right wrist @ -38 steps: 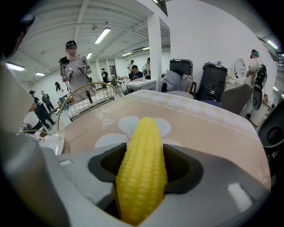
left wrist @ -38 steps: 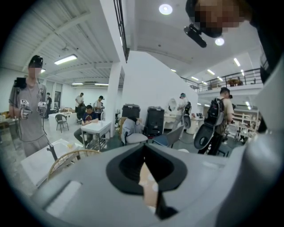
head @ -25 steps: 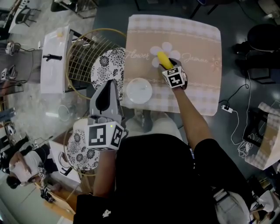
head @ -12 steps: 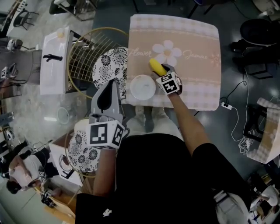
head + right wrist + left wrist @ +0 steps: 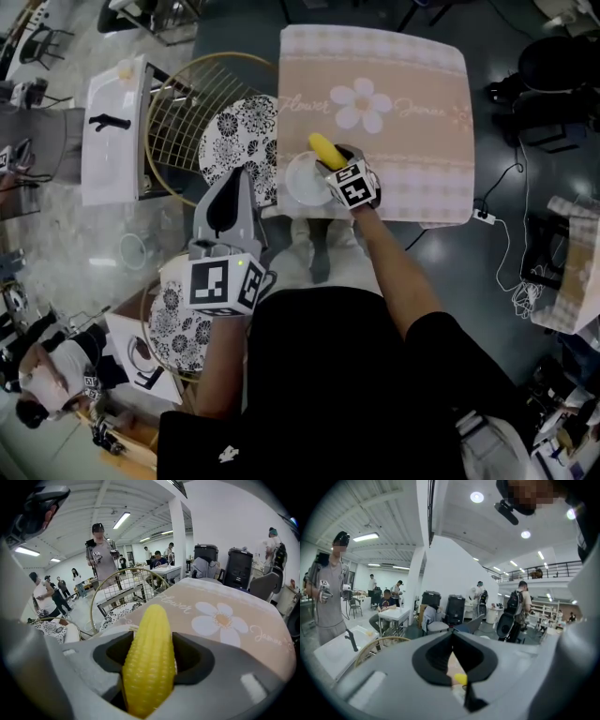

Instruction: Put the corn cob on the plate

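Observation:
The yellow corn cob [image 5: 324, 150] is held up off the table, with my right gripper [image 5: 335, 163] shut on it. In the right gripper view the corn cob [image 5: 149, 660] fills the gap between the jaws and points away over the cloth. The cob hangs over the far right rim of the small white plate [image 5: 298, 183], which sits at the table's near left corner. My left gripper [image 5: 240, 178] hovers left of the table, near the plate, with its jaws together and nothing in them. In the left gripper view the left gripper [image 5: 451, 637] shows the cob beyond its tips.
The table wears a beige checked cloth [image 5: 412, 141] with a flower print [image 5: 363, 103]. To its left a round wire basket [image 5: 183, 112] holds a black-and-white patterned plate [image 5: 239, 141]. Patterned dishes [image 5: 173, 319] lie lower left. A white sink unit [image 5: 112, 131] stands further left.
My right gripper has carried the corn cob from the flower print toward the near left, to above the white plate's rim. The left gripper has drifted only slightly.

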The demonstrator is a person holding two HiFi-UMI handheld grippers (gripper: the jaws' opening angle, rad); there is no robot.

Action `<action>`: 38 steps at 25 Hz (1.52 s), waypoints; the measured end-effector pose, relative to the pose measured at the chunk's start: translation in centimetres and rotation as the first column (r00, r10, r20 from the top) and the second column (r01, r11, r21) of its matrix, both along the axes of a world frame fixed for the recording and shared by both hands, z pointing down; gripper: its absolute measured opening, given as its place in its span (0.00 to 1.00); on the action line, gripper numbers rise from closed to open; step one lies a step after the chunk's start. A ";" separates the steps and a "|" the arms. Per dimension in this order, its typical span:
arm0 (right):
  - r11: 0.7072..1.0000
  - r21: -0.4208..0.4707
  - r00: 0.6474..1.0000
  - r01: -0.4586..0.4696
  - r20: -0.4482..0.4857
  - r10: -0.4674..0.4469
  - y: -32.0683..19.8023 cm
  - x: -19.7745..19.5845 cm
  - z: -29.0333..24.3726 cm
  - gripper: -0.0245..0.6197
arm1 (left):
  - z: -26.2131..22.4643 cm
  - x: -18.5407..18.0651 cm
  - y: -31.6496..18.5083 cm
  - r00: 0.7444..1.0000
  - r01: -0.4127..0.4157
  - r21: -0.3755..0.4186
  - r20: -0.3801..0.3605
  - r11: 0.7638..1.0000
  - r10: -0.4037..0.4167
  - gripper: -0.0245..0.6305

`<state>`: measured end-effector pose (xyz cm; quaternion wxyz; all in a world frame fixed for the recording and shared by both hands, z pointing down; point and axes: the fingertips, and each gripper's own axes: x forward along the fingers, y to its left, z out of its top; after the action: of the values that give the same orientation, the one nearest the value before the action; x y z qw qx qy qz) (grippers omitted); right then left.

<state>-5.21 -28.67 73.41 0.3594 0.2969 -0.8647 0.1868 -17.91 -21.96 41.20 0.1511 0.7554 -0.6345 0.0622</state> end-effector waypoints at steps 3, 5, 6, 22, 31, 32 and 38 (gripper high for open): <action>1.000 0.005 1.000 0.008 -0.001 -0.008 0.7 -0.8 0.1 0.44 | 0.2 -0.6 0.5 1.000 -0.008 0.000 0.000 1.000 0.008 0.05; 1.000 0.002 1.000 0.007 -0.002 -0.007 1.3 -1.2 0.2 0.44 | 0.3 -1.0 0.9 1.000 -0.013 0.000 0.005 1.000 0.013 0.05; 1.000 -0.002 1.000 0.005 -0.001 -0.005 1.6 -1.5 0.3 0.44 | 0.4 -1.3 1.2 1.000 -0.015 -0.002 0.009 1.000 0.015 0.05; 0.999 -0.036 1.000 -0.026 -0.011 0.026 4.3 -3.8 1.6 0.44 | 0.6 -3.2 3.2 0.994 -0.076 -0.008 0.079 0.997 0.077 0.05; 0.998 -0.058 0.999 -0.033 -0.032 0.031 4.9 -4.3 2.6 0.44 | 1.2 -4.3 3.7 0.994 -0.069 -0.015 0.080 0.997 0.070 0.05; 0.998 -0.061 0.999 -0.034 -0.035 0.032 4.9 -4.3 2.7 0.44 | 1.3 -4.4 3.7 0.994 -0.070 -0.015 0.080 0.997 0.071 0.05; 0.998 -0.053 0.998 -0.037 -0.047 0.034 5.0 -4.4 3.0 0.44 | 1.4 -4.5 3.7 0.994 -0.076 -0.015 0.083 0.997 0.077 0.05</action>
<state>-9.60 -23.68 76.45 0.3839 0.3067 -0.8454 0.2093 -22.44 -18.25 42.64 0.1263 0.7750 -0.6105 0.1033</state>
